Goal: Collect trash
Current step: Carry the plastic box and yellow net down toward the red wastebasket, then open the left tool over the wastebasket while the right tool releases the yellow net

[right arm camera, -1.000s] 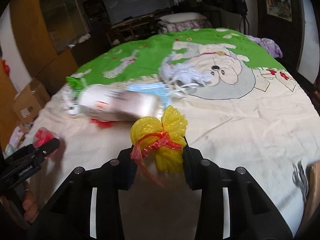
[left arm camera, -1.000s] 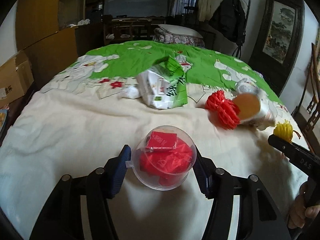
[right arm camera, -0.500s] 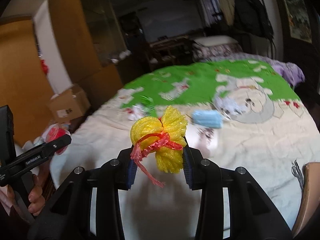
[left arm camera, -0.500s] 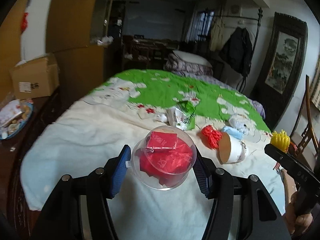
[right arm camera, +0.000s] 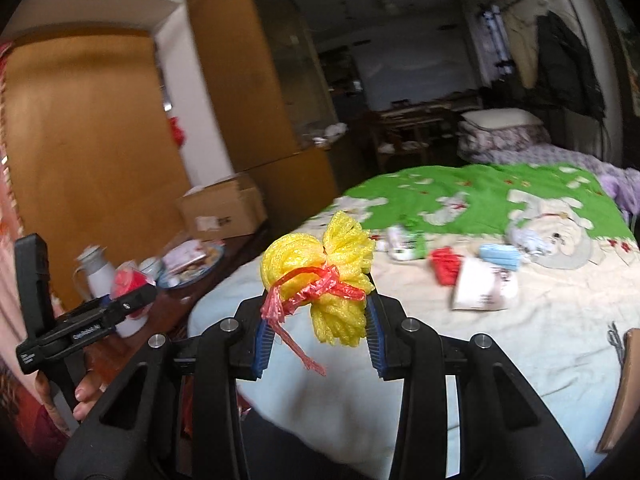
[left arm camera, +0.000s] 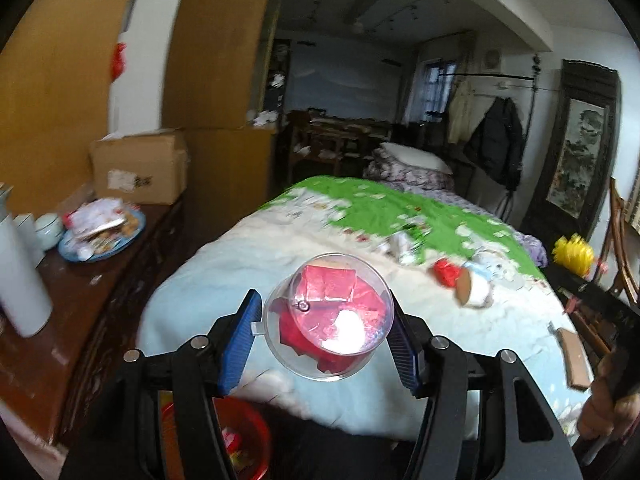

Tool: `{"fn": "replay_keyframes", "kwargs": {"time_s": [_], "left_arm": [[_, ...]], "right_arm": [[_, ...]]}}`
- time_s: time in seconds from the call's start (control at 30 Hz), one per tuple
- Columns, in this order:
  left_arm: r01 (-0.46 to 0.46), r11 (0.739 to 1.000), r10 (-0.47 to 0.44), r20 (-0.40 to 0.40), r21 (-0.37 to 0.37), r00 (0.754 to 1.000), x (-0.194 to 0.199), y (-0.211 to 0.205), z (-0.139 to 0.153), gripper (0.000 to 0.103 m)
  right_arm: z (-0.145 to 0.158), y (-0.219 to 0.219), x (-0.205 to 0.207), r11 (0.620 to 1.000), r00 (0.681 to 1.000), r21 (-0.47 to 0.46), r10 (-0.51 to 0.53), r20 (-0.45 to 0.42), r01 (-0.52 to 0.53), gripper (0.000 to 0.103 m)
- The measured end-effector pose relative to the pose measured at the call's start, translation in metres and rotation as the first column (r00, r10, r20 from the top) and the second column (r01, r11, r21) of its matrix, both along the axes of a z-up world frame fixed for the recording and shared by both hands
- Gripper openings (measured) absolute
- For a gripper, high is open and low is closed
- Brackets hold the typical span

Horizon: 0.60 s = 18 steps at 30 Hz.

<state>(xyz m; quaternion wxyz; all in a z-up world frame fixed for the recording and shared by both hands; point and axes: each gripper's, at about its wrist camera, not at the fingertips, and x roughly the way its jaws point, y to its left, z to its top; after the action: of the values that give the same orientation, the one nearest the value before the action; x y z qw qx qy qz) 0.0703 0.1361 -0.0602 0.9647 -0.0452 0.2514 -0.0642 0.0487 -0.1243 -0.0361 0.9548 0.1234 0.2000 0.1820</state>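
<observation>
Left gripper (left arm camera: 326,334) jaws clamp the clear cup (left arm camera: 329,322), right gripper (right arm camera: 316,332) jaws pinch the yellow net (right arm camera: 320,276) — both off the bed (left arm camera: 280,264). The smooth cup could slip before reaching the red bin (left arm camera: 244,440).

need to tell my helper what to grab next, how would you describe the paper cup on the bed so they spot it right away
Look at the bed with the green and cream cartoon cover, on its cream half near the foot. The paper cup lies there on its side beside a red mesh bundle and a blue face mask. It is the only white cylinder among them, showing a brown open mouth from the left wrist view.
</observation>
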Motion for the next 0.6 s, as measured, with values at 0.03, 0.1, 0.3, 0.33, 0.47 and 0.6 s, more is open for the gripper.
{"fn": "replay_keyframes", "kwargs": {"time_s": [0.03,0.1,0.3,0.33,0.47,0.6], "left_arm": [[-0.016,1.0,0.016,-0.012,0.002,1.0,-0.004,0.009,-0.004,0.06],[-0.058,0.998,0.059,-0.05,0.01,0.997,-0.008,0.031,-0.017,0.06],[-0.172,0.985,0.166,-0.259,-0.001,0.952,0.011,0.091,-0.088,0.071],[-0.192,0.981,0.187,-0.29,0.009,0.939,0.014,0.096,-0.1,0.081],[-0.233,0.972,0.22,-0.349,0.005,0.911,0.022,0.116,-0.124,0.096],[-0.316,0.948,0.281,-0.369,-0.036,0.886,0.024,0.145,-0.131,0.097]], "right_arm": [[0.0,0.007,-0.002,1.0,1.0,-0.002,0.016,0.003,-0.016,0.039],[0.0,0.023,-0.002,0.998,0.998,-0.003,0.061,-0.003,-0.061,0.039],[-0.018,0.077,0.022,0.981,0.978,-0.039,0.185,-0.094,-0.189,0.039],[-0.024,0.087,0.027,0.977,0.973,-0.048,0.202,-0.115,-0.208,0.039],[-0.043,0.121,0.045,0.957,0.946,-0.075,0.262,-0.189,-0.28,0.039],[-0.063,0.161,0.064,0.926,0.908,-0.1,0.327,-0.263,-0.363,0.039]]}}
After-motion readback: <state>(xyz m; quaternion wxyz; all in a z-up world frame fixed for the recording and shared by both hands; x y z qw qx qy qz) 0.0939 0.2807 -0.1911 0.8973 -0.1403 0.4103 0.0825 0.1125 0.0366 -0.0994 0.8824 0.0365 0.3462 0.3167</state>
